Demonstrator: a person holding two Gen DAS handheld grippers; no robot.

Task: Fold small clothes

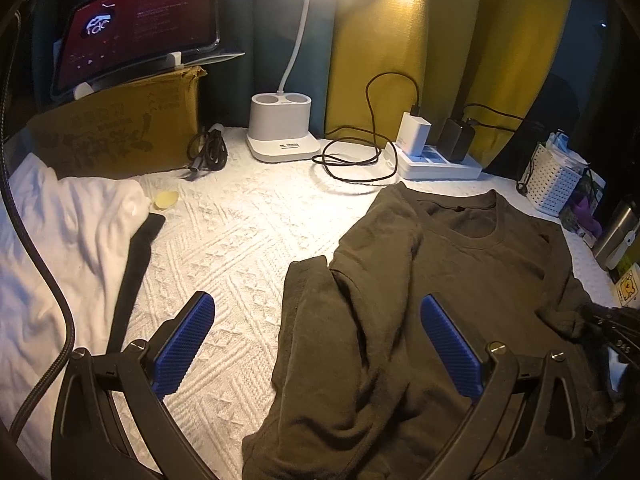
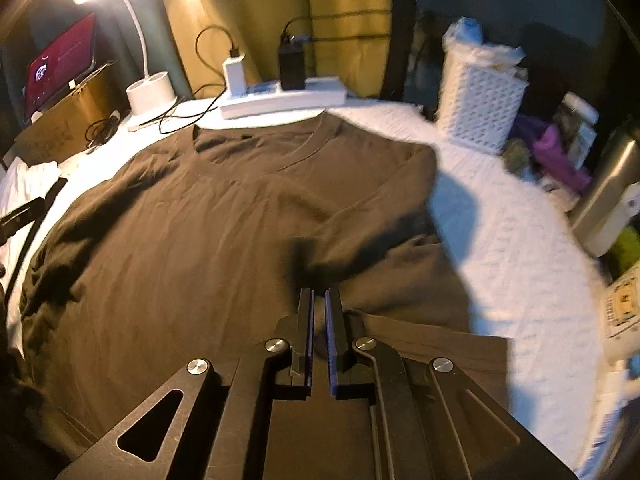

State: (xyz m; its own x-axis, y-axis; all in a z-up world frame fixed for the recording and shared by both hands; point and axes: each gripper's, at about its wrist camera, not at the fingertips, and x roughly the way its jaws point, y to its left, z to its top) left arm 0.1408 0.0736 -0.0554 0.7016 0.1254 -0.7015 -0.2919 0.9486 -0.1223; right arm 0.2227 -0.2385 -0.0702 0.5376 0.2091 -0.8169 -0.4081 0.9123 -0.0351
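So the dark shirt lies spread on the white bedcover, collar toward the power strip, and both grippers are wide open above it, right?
Not quite. Only the left gripper is wide open. The right gripper is closed, pinching a fold of the dark shirt, as the right wrist view shows. The shirt does lie on the white bedcover, collar toward the power strip.

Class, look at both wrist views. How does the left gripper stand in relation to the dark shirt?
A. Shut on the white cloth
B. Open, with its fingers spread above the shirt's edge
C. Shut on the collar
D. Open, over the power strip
B: in the left wrist view the left gripper has its blue pads far apart, and between them lie the edge of the dark shirt and the white cover.
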